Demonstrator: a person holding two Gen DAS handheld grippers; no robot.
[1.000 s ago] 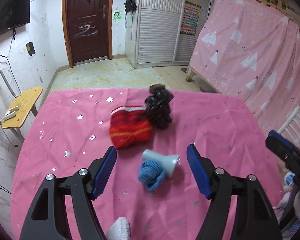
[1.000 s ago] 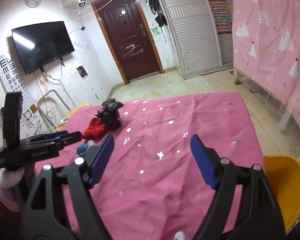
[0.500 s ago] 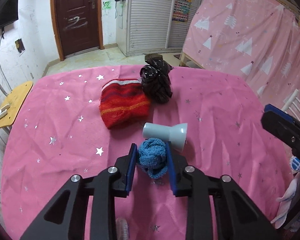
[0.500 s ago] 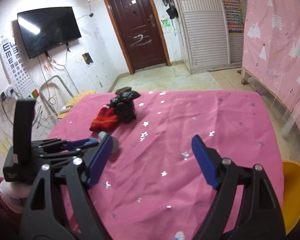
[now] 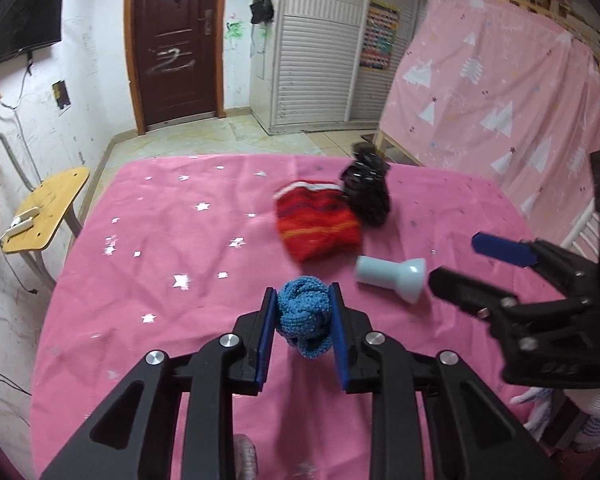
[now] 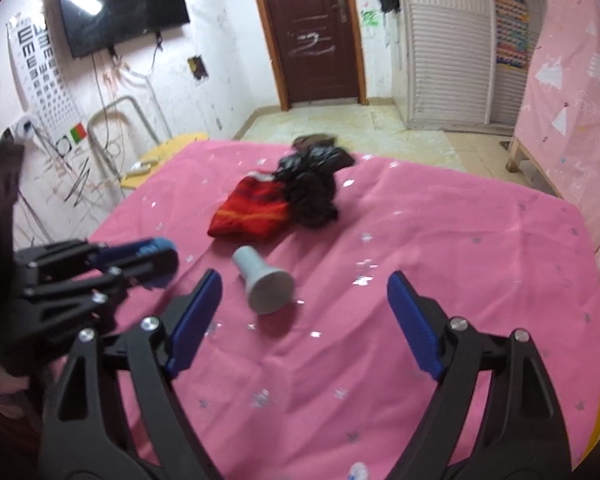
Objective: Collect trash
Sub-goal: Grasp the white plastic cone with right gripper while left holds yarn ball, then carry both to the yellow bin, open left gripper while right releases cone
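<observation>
Left wrist view. We see the left gripper (image 5: 303,322) with its blue fingers (image 5: 265,336) clamped on the blue knitted yarn ball (image 5: 304,320); a second ago these fingers stood wide apart around it, and half a second ago they had only just met it. The ball now appears raised off the pink star-printed cloth of the counter (image 5: 160,240), though we cannot be sure. The pale blue flared plastic cup (image 5: 392,274) lies on its side just right of the ball, apart from it. Behind lie the red striped knitted pouch (image 5: 316,226) and, touching it, the crumpled black plastic bag (image 5: 368,198). We judge the first item secured and ready to carry off.

Right wrist view. The right gripper (image 6: 300,316), its fingers well apart and empty, has swung in toward the cup (image 6: 264,280), which lies between and ahead of them. We judge the cup its likely next pick.
</observation>
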